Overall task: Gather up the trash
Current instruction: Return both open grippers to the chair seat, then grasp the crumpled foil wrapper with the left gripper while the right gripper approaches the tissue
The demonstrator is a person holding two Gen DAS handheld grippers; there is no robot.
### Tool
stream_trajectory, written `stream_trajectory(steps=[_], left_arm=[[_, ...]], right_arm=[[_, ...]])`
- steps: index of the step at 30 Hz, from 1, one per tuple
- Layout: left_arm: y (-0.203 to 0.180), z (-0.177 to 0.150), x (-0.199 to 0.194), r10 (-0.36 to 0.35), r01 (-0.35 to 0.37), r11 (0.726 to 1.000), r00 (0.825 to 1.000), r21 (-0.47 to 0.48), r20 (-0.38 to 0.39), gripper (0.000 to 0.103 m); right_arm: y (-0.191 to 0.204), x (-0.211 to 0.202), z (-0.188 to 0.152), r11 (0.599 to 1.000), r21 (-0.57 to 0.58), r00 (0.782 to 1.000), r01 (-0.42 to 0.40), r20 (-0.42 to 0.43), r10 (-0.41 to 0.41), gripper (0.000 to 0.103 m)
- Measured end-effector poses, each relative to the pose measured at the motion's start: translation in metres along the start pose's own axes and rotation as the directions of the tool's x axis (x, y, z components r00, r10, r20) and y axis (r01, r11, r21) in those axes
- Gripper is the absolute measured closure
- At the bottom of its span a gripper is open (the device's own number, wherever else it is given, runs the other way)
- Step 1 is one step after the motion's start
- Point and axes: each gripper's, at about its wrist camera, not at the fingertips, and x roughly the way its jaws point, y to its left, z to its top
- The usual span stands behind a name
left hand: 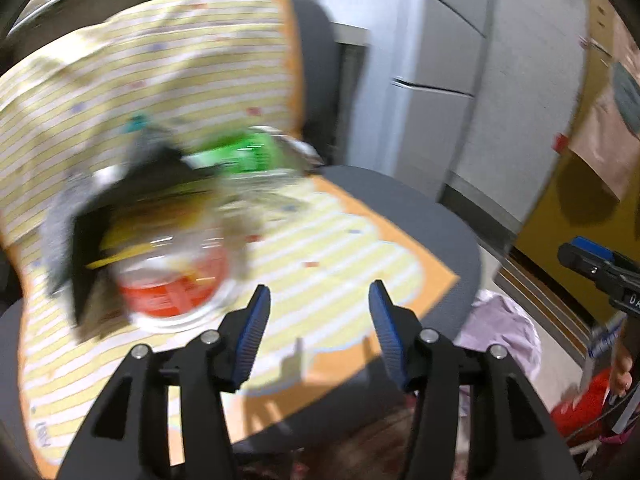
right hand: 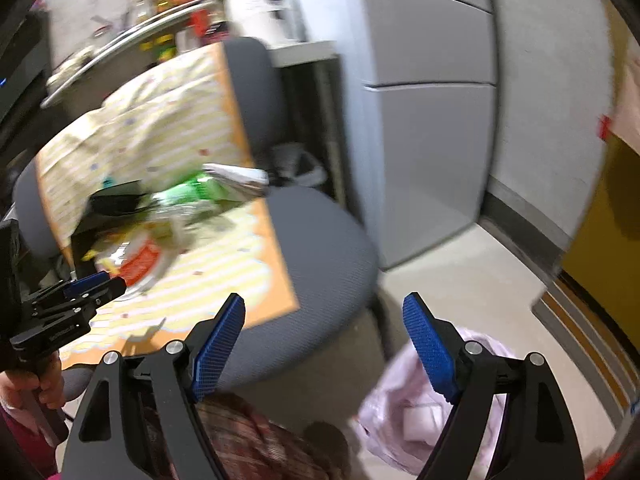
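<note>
Blue-padded fingers point(left hand: 256, 322) of the left gripper point(left hand: 320, 320) are standing apart with nothing between them, hovering above the striped yellow cloth point(left hand: 316, 248) that is draping the grey office chair point(left hand: 420, 208). No earlier view is at hand to compare. Blur is smearing both views. Trash is lying in a heap on the cloth toward the chair's back: a clear plastic container with a red label point(left hand: 176, 280), a green wrapper point(left hand: 244, 152) behind it, and a black piece point(left hand: 160, 172) to the side; none of it is touching either gripper. Fingers of the right gripper point(right hand: 324, 336) are spreading wide and empty over the chair's front edge and the floor point(right hand: 460, 280). A pale pink plastic bag point(right hand: 400, 420) is sitting open on the floor just beside the chair, below the right gripper. A hand point(right hand: 28, 388) is gripping the left gripper's handle.
</note>
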Motion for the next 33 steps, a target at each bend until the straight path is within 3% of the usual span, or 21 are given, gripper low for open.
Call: stream_trajectory(steps=[4, 8, 13, 17, 25, 28, 33], left_arm=[[0.052, 0.002, -0.023, 0.073, -0.072, 0.995, 0.997, -0.072, 0.011, 0.053], [0.102, 0.015, -0.048, 0.185, -0.178, 0.977, 0.982, -0.121, 0.049, 0.053], [0.158, 0.036, -0.059, 0.282, -0.265, 0.947, 0.957, -0.179, 0.073, 0.053], [0.198, 0.055, -0.039, 0.32, -0.301, 0.93, 0.946, -0.212, 0.06, 0.053], [0.22, 0.095, 0.037, 0.296, -0.291, 0.95, 0.955, -0.117, 0.03, 0.053], [0.226, 0.1, 0.059, 0.299, -0.296, 0.951, 0.954, -0.086, 0.019, 0.053], [0.238, 0.086, 0.074, 0.23, -0.23, 0.973, 0.973, -0.026, -0.005, 0.053]], right_arm=[[0.036, 0.012, 0.018, 0.996, -0.064, 0.998, -0.064, 0.002, 0.064, 0.034], [0.076, 0.025, 0.037, 0.985, -0.132, 0.993, -0.112, 0.008, 0.114, 0.044], [0.121, 0.033, 0.062, 0.966, -0.198, 0.984, -0.164, 0.035, 0.174, 0.044], [0.144, 0.046, 0.075, 0.957, -0.218, 0.979, -0.19, 0.035, 0.202, 0.044], [0.169, 0.094, 0.093, 0.959, -0.211, 0.981, -0.191, -0.012, 0.192, 0.037], [0.172, 0.104, 0.097, 0.961, -0.204, 0.982, -0.189, -0.013, 0.19, 0.036], [0.171, 0.113, 0.094, 0.963, -0.199, 0.983, -0.184, -0.026, 0.182, 0.036]])
